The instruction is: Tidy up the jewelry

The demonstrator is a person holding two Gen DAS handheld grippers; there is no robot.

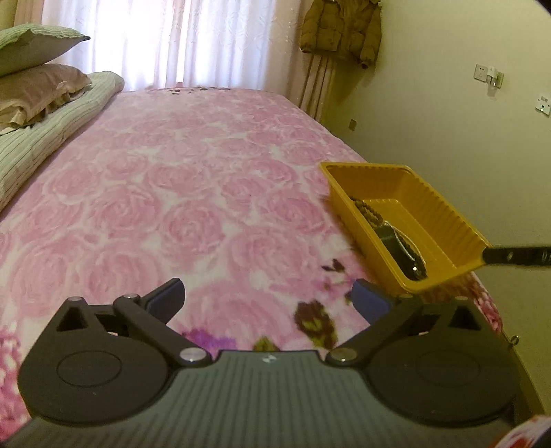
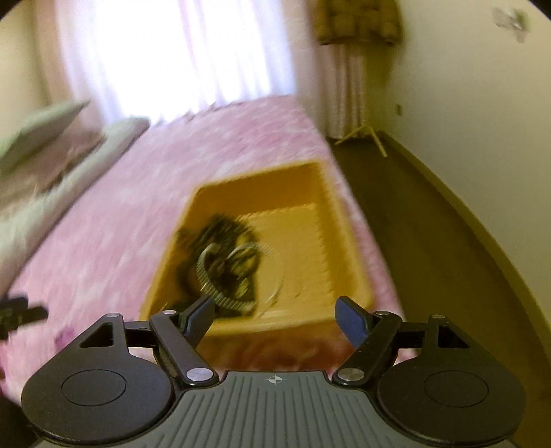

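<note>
Jewelry [image 2: 220, 262], a dark tangle of beads and bands, lies in the yellow plastic tray [image 1: 444, 213] on the pink rose-print bedspread [image 1: 179, 206], with the left gripper [image 1: 268, 303] and right gripper [image 2: 273, 318] both spread wide, holding nothing.

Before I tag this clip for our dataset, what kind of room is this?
Very likely a home bedroom: a bed under a pink rose-print blanket, stacked pillows at its head, and a curtained window behind. A padded jacket hangs by the wall, and a yellow tray of jewelry sits on the bed.
</note>
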